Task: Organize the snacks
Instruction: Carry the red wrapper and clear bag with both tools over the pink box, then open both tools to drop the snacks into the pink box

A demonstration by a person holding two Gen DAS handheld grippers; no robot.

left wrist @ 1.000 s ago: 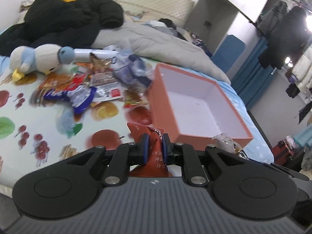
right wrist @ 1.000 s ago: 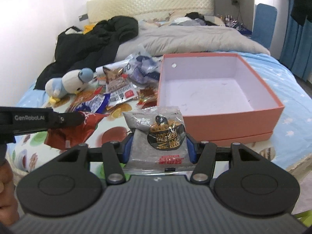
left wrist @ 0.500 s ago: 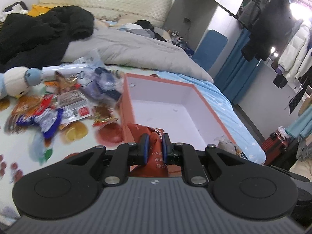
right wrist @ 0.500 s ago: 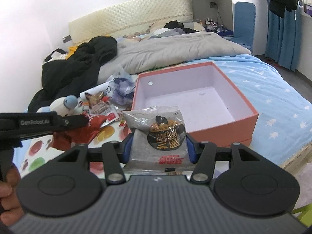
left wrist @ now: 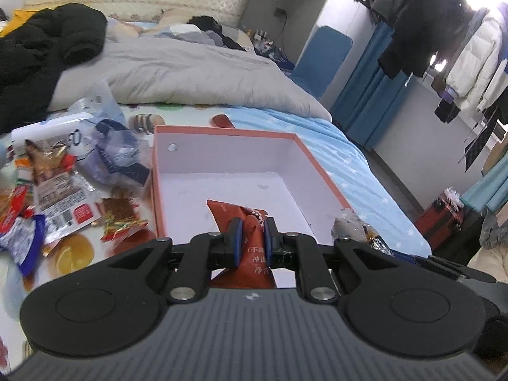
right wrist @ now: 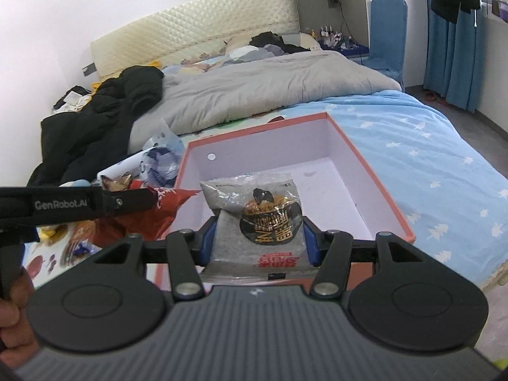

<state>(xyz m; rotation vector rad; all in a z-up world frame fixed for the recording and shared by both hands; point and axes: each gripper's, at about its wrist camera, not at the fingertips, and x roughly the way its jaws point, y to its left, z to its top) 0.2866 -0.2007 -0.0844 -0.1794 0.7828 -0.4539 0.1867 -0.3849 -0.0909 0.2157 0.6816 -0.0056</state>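
the box (left wrist: 222, 184) on the bed is bare; left gripper (left wrist: 250, 235) pinches a red packet (left wrist: 250, 222), right gripper (right wrist: 258, 238) clamps a grey packet (right wrist: 254, 203), both over it. a pile of snacks (left wrist: 57, 184) waits beside it.

I bring left gripper (left wrist: 250, 235) with red packet (left wrist: 243, 214) and right gripper (right wrist: 258, 238) with grey packet (right wrist: 254, 209) from snack pile over orange box (right wrist: 374, 171).
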